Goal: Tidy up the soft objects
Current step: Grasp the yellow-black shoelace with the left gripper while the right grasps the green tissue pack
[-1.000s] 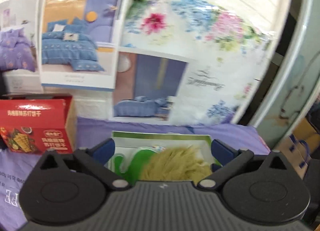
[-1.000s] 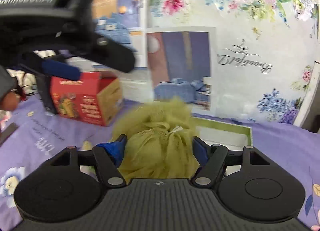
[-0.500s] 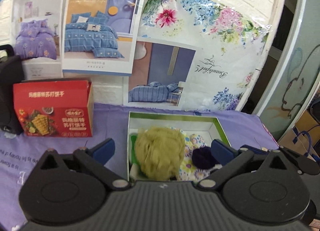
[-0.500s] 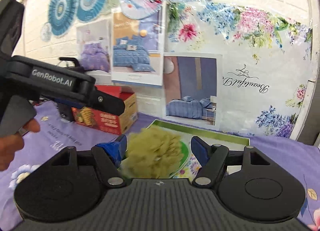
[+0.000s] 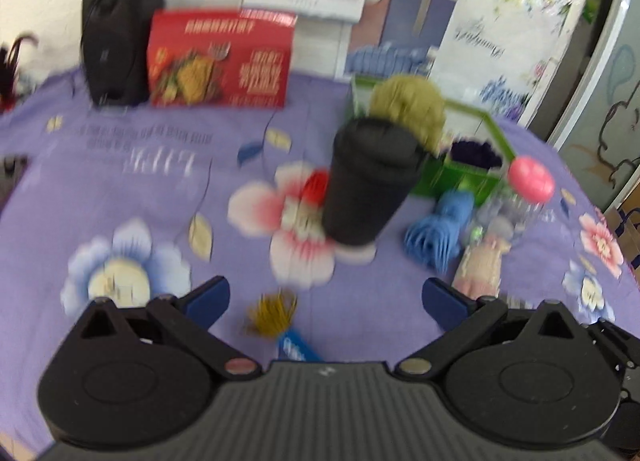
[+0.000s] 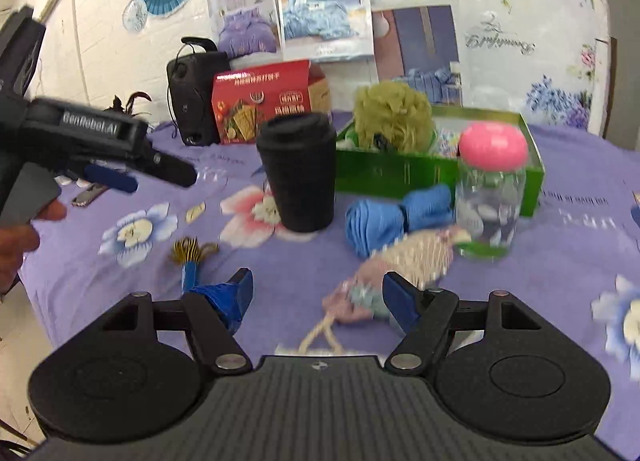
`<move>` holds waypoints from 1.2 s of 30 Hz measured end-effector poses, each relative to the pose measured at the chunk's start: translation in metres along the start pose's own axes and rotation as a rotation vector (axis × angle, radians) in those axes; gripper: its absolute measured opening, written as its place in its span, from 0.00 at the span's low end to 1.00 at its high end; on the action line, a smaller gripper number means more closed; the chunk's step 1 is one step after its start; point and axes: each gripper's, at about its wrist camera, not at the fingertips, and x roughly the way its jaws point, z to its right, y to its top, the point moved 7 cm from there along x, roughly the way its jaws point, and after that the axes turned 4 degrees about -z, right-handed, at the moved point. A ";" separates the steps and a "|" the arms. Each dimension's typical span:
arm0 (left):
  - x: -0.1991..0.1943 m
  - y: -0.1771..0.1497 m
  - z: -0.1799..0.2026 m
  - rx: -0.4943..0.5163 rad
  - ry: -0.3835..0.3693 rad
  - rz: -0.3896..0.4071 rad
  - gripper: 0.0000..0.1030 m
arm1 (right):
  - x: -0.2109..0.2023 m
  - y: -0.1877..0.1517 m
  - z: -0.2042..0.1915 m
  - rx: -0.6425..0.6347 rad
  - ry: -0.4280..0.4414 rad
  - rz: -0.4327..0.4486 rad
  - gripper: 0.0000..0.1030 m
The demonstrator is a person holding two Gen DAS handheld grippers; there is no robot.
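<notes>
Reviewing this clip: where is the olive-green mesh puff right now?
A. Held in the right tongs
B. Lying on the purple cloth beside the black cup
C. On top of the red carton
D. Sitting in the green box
D: the olive-green mesh puff sits inside the green box, behind the black cup, while the right tongs are open and hold nothing.

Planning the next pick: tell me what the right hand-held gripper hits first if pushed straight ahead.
Probably the pink knitted piece, lying on the purple cloth just beyond the open right hand-held gripper. Past it come the blue yarn bundle and the black cup; depth is uncertain.
</notes>
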 end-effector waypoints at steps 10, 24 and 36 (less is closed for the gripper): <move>0.017 -0.037 -0.002 -0.070 -0.056 -0.068 0.99 | -0.034 -0.034 -0.019 0.177 0.207 0.021 0.56; 0.009 -0.036 -0.009 -0.046 0.008 -0.062 0.99 | -0.023 -0.001 0.027 -0.040 -0.018 0.001 0.57; 0.029 -0.056 0.000 -0.085 0.002 -0.172 0.99 | 0.063 -0.015 0.084 -0.270 0.008 -0.318 0.58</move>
